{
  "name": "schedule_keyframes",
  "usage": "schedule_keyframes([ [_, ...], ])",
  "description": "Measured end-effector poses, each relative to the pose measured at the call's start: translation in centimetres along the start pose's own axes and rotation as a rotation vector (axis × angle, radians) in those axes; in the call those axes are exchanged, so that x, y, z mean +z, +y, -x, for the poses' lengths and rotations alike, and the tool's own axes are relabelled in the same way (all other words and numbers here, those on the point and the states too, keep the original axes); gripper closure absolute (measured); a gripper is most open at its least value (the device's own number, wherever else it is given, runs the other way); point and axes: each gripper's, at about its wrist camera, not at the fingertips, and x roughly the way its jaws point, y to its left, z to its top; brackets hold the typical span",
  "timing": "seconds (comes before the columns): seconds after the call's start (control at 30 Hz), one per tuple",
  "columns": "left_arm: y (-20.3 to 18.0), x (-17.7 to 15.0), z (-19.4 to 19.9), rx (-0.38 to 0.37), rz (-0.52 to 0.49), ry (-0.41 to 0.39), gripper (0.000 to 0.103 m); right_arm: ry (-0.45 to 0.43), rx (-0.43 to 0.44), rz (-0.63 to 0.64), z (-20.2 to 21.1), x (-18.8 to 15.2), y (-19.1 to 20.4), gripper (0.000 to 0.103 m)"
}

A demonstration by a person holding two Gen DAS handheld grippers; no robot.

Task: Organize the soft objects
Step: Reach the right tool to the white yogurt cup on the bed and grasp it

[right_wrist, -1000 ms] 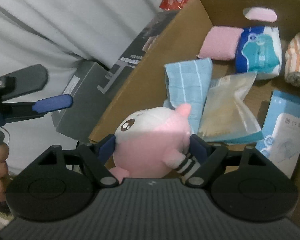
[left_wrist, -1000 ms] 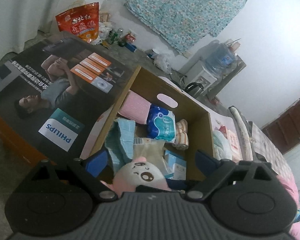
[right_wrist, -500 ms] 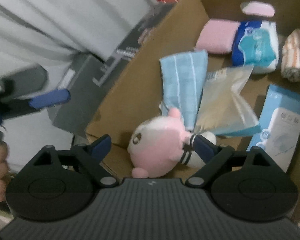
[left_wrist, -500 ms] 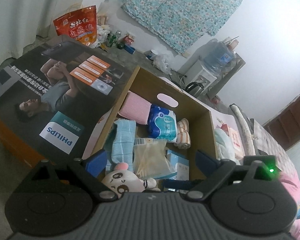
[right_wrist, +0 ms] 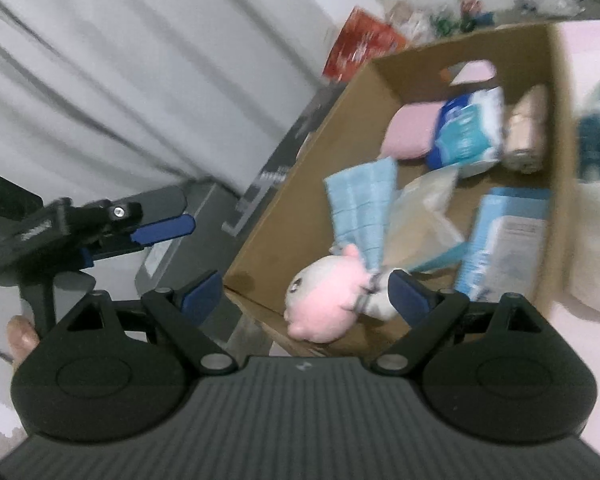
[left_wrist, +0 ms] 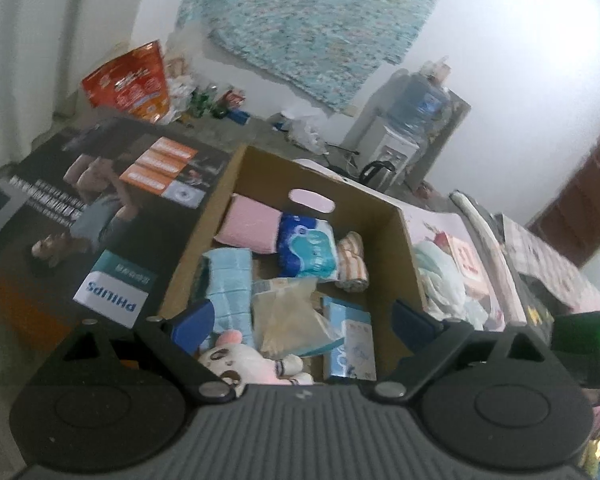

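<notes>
Right gripper (right_wrist: 306, 292) is hanging over the near corner of the cardboard box (right_wrist: 284, 216), jaws spread wide and gripping nothing; the figure has levelled off, so I am reading them as fully released. The pink plush toy (right_wrist: 328, 292) is lying inside the box at that near corner, face toward the box wall, clear of both blue pads. Judgement: it is being left there because the corner was the last bare patch of floor.

Left gripper (left_wrist: 300, 320) is also pointing down into the box with its jaws parted and empty, seemingly just standing by.

Other contents are sitting in rough rows, probably to keep each visible: blue striped towel (left_wrist: 230, 280) leaning along the left wall, clear bag (left_wrist: 288, 316) beside it and touching the plush, light blue packet (left_wrist: 350, 340) to the right, pink folded cloth (left_wrist: 248, 228), blue tissue pack (left_wrist: 308, 250) and striped roll (left_wrist: 352, 262) along the far wall

Loose fabric (left_wrist: 440, 276) is lying outside the box, likely next
</notes>
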Motion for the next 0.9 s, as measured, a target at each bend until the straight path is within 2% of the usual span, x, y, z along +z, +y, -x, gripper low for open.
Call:
schedule_keyframes([
  [0.23,-5.9,-2.2,-1.3,-0.062,-0.158,-0.013,0.004,-0.215,-0.058,-0.094,9.1,-3.0,-4.8,0.011],
  [0.47,-12.2,-5.0,-3.6,-0.119,-0.316,0.011,0.004,-0.391,-0.107,-0.229,15.8,-6.7,-10.3,0.011],
  [0.73,-18.4,-7.5,-6.3,-0.127,-0.436,0.052,0.004,-0.475,-0.107,-0.395,18.5,-11.3,-16.6,0.011],
  [0.9,-21.9,-9.3,-8.2,-0.133,-0.487,0.086,0.004,-0.499,-0.135,-0.429,20.0,-12.7,-19.2,0.011],
])
